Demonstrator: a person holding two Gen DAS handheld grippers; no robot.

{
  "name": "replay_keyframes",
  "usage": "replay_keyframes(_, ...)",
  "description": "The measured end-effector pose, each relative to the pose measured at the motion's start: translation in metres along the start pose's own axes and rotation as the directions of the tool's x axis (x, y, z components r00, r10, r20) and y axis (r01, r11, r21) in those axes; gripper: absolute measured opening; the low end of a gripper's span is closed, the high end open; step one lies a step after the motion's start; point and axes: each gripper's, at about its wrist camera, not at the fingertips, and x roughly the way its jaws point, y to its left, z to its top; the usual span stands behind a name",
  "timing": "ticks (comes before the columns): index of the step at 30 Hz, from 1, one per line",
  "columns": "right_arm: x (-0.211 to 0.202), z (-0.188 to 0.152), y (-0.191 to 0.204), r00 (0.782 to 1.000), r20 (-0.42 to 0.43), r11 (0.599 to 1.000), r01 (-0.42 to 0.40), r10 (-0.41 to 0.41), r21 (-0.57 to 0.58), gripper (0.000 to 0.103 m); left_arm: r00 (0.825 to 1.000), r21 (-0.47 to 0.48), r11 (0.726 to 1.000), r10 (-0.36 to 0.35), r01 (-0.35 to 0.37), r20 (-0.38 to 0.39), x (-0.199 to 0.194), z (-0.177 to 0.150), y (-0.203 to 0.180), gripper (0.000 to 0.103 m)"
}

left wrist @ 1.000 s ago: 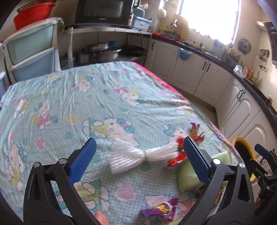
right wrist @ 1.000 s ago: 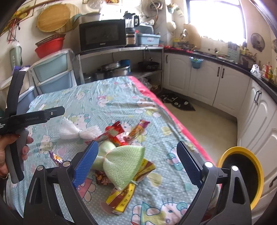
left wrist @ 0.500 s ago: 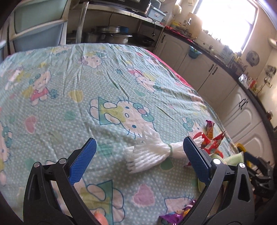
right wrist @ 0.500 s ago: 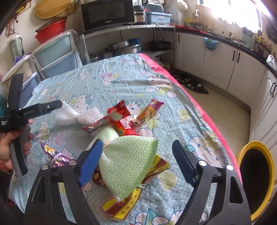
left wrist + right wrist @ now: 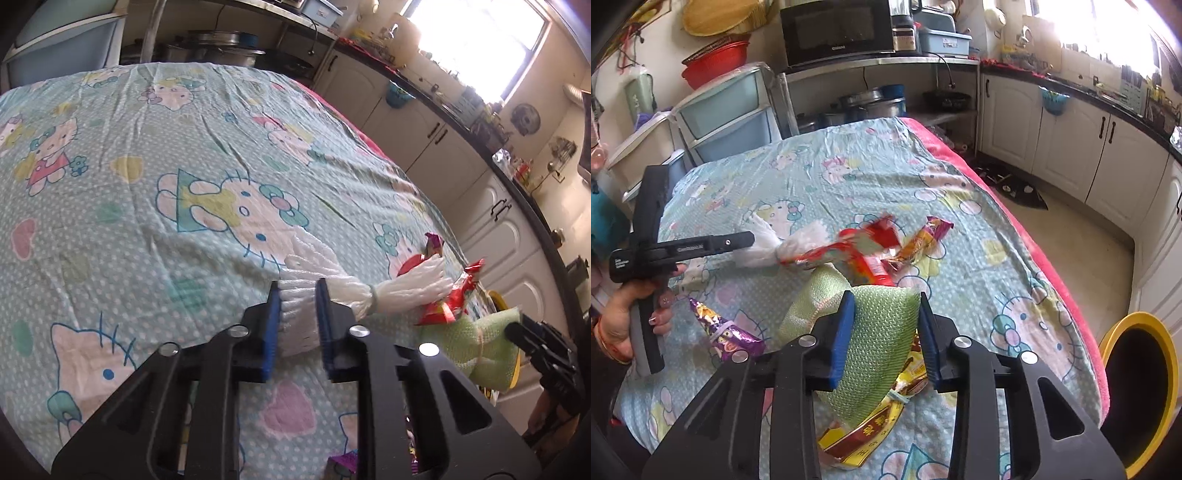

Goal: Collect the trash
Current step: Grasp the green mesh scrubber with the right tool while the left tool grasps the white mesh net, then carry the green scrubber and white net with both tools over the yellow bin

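Note:
My left gripper (image 5: 297, 295) is shut on one end of a white foam net wrapper (image 5: 402, 286) tied in the middle, lying on the table. My right gripper (image 5: 886, 306) is shut on a green foam net wrapper (image 5: 879, 332), also tied in the middle. Red snack wrappers (image 5: 860, 254) lie just beyond it, a yellow and red wrapper (image 5: 871, 424) lies under it, and a purple wrapper (image 5: 720, 328) lies to its left. The left gripper also shows in the right wrist view (image 5: 746, 240), held by a hand. The green wrapper shows in the left wrist view (image 5: 472, 343).
The table wears a teal cartoon-print cloth (image 5: 147, 184) with a pink edge (image 5: 1034, 251) on the right. A yellow-rimmed black bin (image 5: 1137, 387) stands on the floor to the right of the table. Drawers (image 5: 731, 118), a microwave shelf and white cabinets (image 5: 1071, 147) stand beyond.
Both grippers moved forward and down and closed: the left on the white foam net, the right on the green foam net.

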Motion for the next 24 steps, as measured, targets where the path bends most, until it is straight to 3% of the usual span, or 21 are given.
replay_keyframes(5, -0.009, 0.001, 0.007, 1.0, 0.028, 1.0, -0.012, 0.012, -0.028, 0.027, 1.0, 0.015, 1.0, -0.015, 0.015, 0.014, -0.006, 0.002, -0.002, 0.005)
replay_keyframes(15, -0.035, 0.005, 0.031, 0.994, 0.086, 0.995, -0.061, 0.068, -0.081, 0.024, 0.993, 0.072, 0.997, -0.045, 0.037, 0.111, -0.057, 0.014, -0.02, 0.004)
replay_keyframes(24, -0.06, 0.009, 0.044, 0.987, 0.134, 0.992, -0.075, 0.089, -0.104, 0.024, 0.976, 0.139, 0.99, -0.049, 0.019, 0.213, -0.102, 0.019, -0.048, 0.004)
